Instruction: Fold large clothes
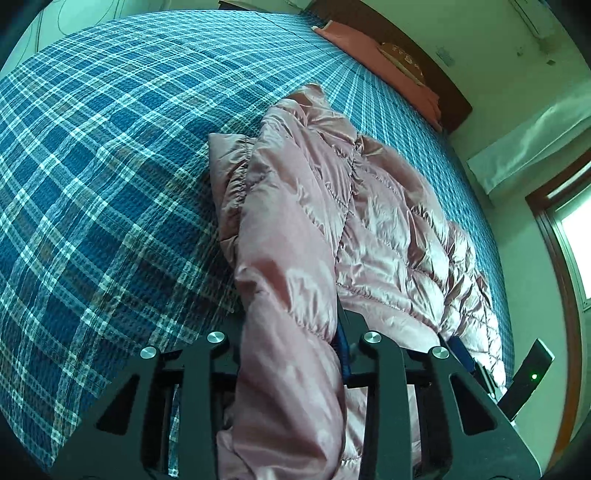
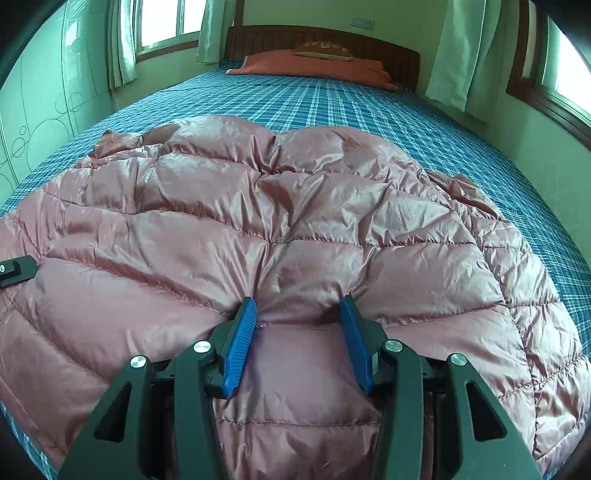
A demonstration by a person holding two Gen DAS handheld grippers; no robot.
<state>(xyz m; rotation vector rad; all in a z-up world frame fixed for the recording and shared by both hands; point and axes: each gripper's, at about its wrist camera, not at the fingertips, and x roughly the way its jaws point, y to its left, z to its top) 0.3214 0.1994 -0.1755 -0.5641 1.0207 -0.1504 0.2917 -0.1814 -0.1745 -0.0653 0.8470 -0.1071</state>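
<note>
A shiny pink quilted down jacket point(image 1: 369, 221) lies on the blue plaid bed point(image 1: 110, 147). In the left wrist view a thick fold of it runs up between the jaws of my left gripper point(image 1: 290, 317) and fills the gap. That fold hides most of the fingers, and only a strip of one blue pad point(image 1: 341, 343) shows. In the right wrist view the jacket point(image 2: 258, 221) spreads wide across the bed point(image 2: 369, 110). My right gripper point(image 2: 297, 301) pinches a puffed section at the near hem, and the fabric puckers at both blue pads point(image 2: 240, 343).
An orange pillow point(image 2: 314, 66) and a brown cushion lie against the dark wooden headboard point(image 2: 402, 55) at the far end. Curtained windows point(image 2: 162, 22) flank the bed. A black part of the other gripper point(image 1: 532, 376) shows at the right edge of the left wrist view.
</note>
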